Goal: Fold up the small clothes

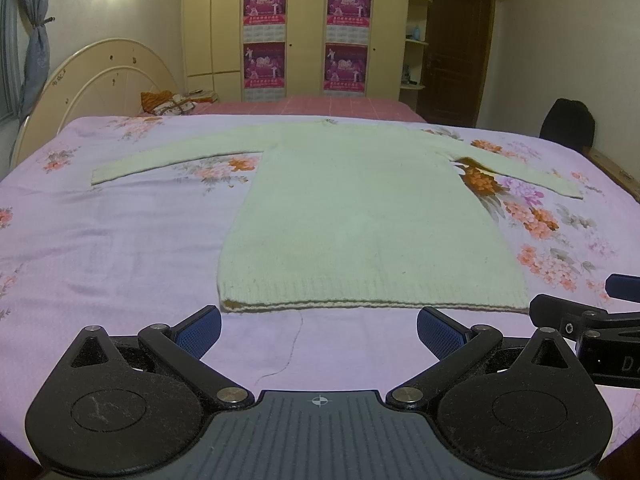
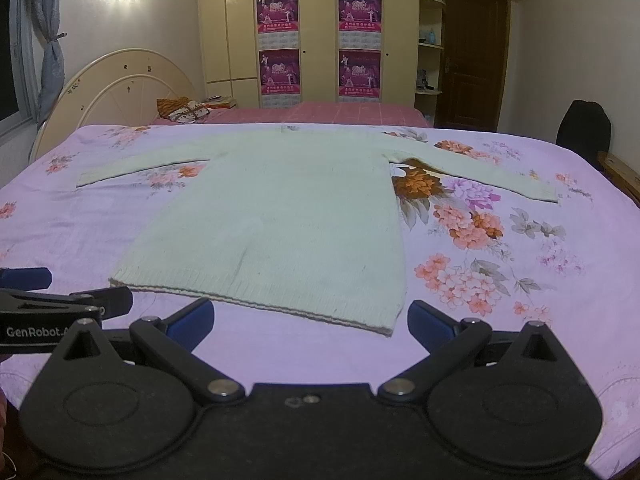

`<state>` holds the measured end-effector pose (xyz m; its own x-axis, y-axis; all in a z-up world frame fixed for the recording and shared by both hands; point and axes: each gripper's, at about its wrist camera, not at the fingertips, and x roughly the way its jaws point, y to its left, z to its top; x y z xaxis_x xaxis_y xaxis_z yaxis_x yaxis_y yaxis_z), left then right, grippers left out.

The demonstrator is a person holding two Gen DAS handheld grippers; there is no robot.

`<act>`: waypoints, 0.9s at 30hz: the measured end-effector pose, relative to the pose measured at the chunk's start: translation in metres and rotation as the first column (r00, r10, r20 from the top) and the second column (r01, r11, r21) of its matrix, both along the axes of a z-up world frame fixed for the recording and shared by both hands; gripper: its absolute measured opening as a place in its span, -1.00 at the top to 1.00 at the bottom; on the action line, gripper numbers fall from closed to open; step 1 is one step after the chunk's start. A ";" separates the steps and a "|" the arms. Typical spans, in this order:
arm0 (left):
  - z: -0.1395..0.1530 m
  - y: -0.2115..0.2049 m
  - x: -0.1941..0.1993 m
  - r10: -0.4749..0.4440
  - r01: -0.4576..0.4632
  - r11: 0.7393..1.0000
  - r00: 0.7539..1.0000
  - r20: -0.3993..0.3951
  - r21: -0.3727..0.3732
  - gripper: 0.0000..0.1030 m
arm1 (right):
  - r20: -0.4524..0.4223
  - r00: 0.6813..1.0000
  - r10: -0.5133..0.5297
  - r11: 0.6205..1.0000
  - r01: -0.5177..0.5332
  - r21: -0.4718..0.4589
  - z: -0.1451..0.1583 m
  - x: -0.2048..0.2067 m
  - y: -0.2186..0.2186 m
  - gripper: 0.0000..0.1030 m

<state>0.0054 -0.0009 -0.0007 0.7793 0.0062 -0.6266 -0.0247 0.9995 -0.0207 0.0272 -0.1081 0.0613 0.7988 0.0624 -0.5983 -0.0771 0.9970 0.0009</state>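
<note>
A small pale green knitted sweater (image 1: 360,216) lies flat on the purple floral bedsheet (image 1: 120,248), hem toward me, both sleeves spread out to the sides. It also shows in the right wrist view (image 2: 280,224). My left gripper (image 1: 319,330) is open and empty, just short of the hem. My right gripper (image 2: 311,320) is open and empty, near the hem's right corner. Each gripper shows at the edge of the other's view: the right gripper (image 1: 568,304) and the left gripper (image 2: 76,292).
A loose thread (image 1: 294,344) trails from the hem. A cream headboard (image 1: 100,80) stands at the left. A dark chair (image 1: 568,124) stands beyond the bed's right edge. Folded items (image 1: 172,104) lie on a pink bed behind; wardrobes (image 1: 304,32) line the wall.
</note>
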 end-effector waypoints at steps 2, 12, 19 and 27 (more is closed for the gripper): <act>0.000 0.001 0.000 -0.002 0.002 1.000 1.000 -0.001 -0.002 -1.00 | 0.000 1.000 0.000 1.000 0.000 -0.001 0.000 0.001 0.000 -0.99; -0.004 0.001 0.015 0.060 -0.060 0.998 0.998 -0.002 0.034 -1.00 | -0.005 1.000 -0.012 1.000 0.011 -0.011 -0.001 0.005 -0.005 -0.99; 0.002 -0.003 0.065 -0.008 0.007 1.000 0.999 0.052 0.015 -1.00 | 0.040 0.989 -0.144 0.987 0.141 0.074 0.008 0.032 -0.063 -0.99; 0.006 -0.011 0.174 -0.013 0.016 0.998 0.999 0.042 -0.058 -1.00 | 0.101 0.918 -0.383 0.907 0.353 0.232 0.024 0.109 -0.189 -0.56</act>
<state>0.1795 -0.0122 0.0052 0.8043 -0.0410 -0.5928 -0.0079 0.9968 -0.0797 0.1364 -0.2967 0.0852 0.8633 -0.1436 -0.4839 0.2808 0.9332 0.2240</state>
